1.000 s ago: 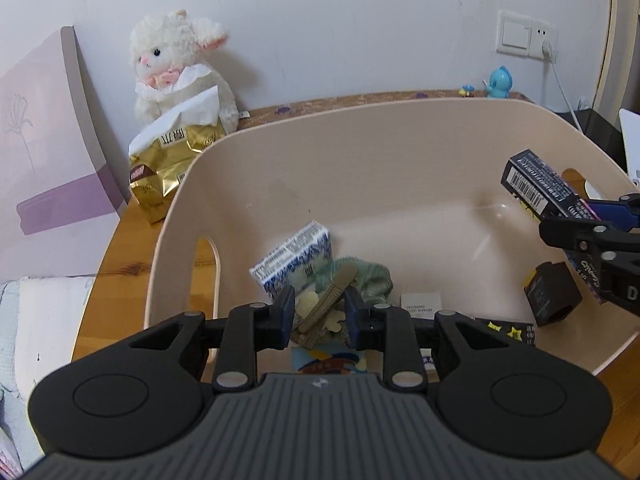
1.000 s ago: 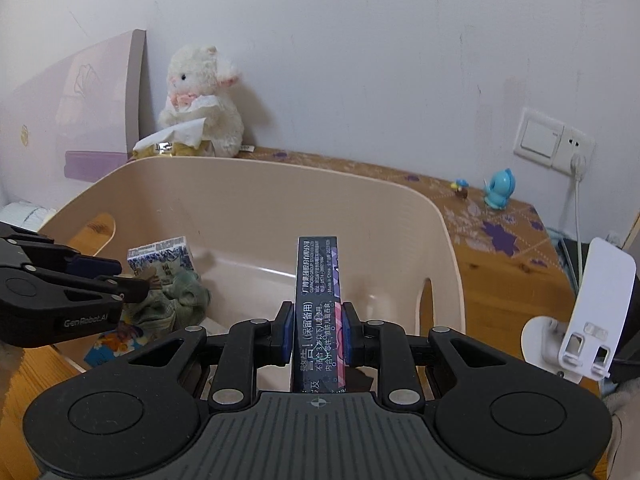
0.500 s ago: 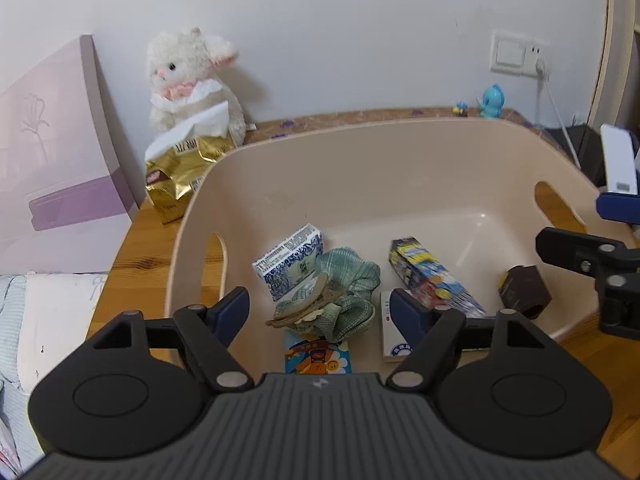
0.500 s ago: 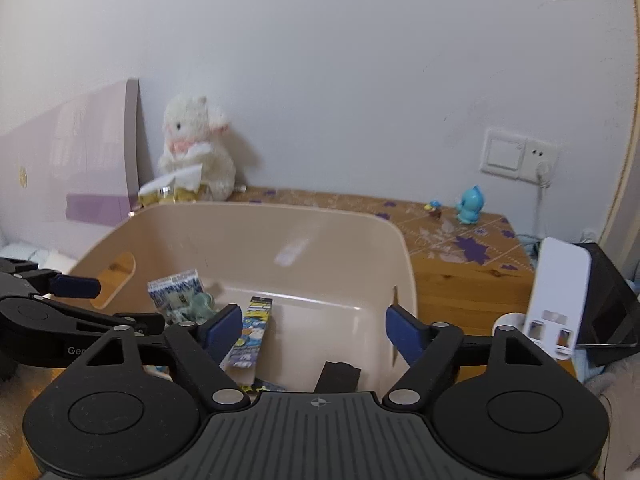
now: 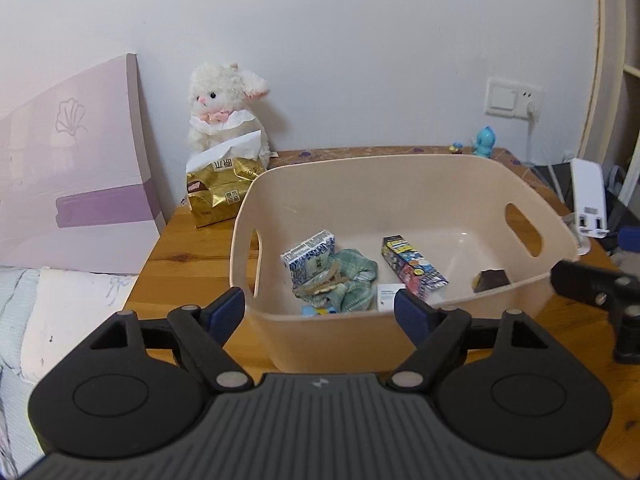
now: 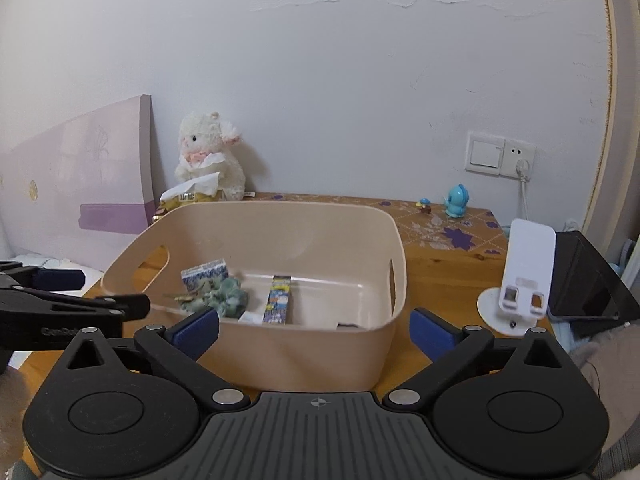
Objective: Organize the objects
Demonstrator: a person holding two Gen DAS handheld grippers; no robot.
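Observation:
A beige plastic bin (image 5: pixel 400 184) stands on the wooden table; it also shows in the right wrist view (image 6: pixel 280 220). Inside lie a blue-and-white carton (image 5: pixel 310 258), a green cloth (image 5: pixel 352 280) with a tan strap on it, a colourful long box (image 5: pixel 414 268) and a dark brown box (image 5: pixel 491 280). My left gripper (image 5: pixel 320 312) is open and empty, pulled back in front of the bin's near wall. My right gripper (image 6: pixel 314 330) is open and empty, also in front of the bin. The long box (image 6: pixel 277 300) lies on the bin floor.
A white plush lamb (image 5: pixel 224 116) and a gold tissue pack (image 5: pixel 222 192) stand at the back left by a pink board (image 5: pixel 72 192). A white phone stand (image 6: pixel 520 280), a dark tablet (image 6: pixel 584 280) and a blue figurine (image 6: pixel 457 200) are on the right. Bedding (image 5: pixel 60 304) lies left.
Both grippers opened and let go: the left released the strap and cloth, the right dropped the long box into the bin. Both then drew back and up, out of the bin.

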